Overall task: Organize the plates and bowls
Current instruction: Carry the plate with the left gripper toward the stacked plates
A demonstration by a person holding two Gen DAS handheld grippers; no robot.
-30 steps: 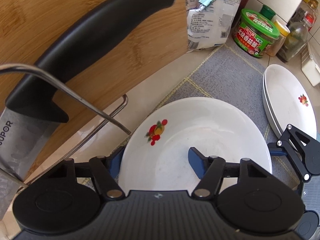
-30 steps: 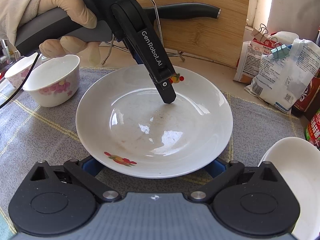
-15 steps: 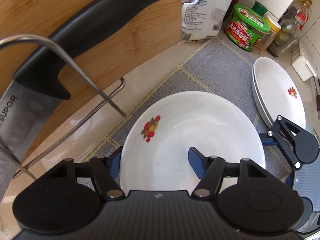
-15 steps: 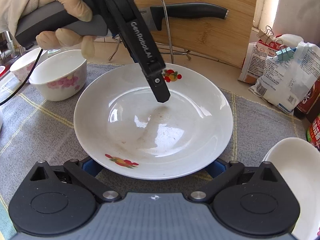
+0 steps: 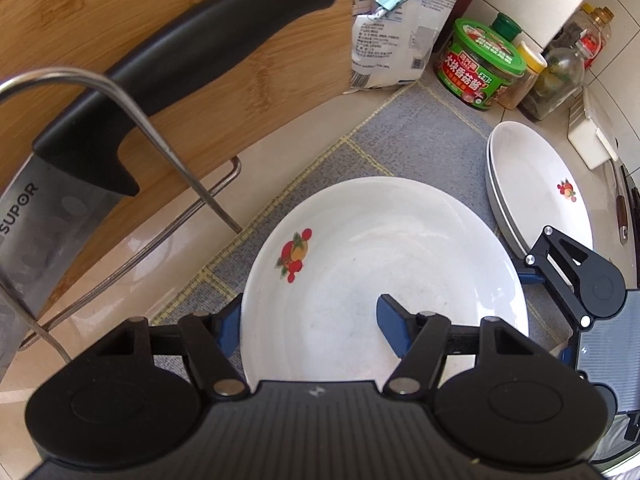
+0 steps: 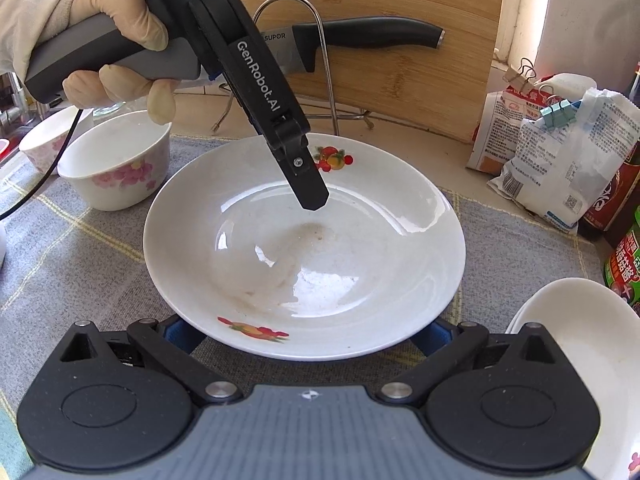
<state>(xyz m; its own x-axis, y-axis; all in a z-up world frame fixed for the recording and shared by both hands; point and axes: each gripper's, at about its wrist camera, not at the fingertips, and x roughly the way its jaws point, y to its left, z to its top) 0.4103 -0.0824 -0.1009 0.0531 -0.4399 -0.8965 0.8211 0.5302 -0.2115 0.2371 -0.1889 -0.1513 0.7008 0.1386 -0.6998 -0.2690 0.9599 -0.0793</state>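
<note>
A white plate with fruit prints (image 5: pixel 384 272) (image 6: pixel 304 248) is lifted off the grey mat (image 5: pixel 400 140) and tilted. My left gripper (image 5: pixel 310 330) straddles its rim, one finger under it and one finger (image 5: pixel 394 330) on its inner face; whether it pinches the rim I cannot tell. It also shows in the right wrist view, its finger (image 6: pixel 308 184) over the plate's middle. My right gripper (image 6: pixel 306 338) is wide open with both fingers under the plate's near edge. A stack of matching plates (image 5: pixel 536 188) (image 6: pixel 592 344) lies to the right.
A floral bowl (image 6: pixel 116 164) and a second bowl (image 6: pixel 44 144) stand left on the mat (image 6: pixel 80 248). A knife (image 5: pixel 132 92) rests in a wire rack (image 5: pixel 172 160) against a bamboo board (image 5: pixel 240 80). Bags (image 6: pixel 560 160), a green tub (image 5: pixel 484 64) and bottles (image 5: pixel 560 76) stand at the back.
The plate has risen off the mat and tilted, with both grippers moving up with it. The left gripper has drawn back a little from the knife rack.
</note>
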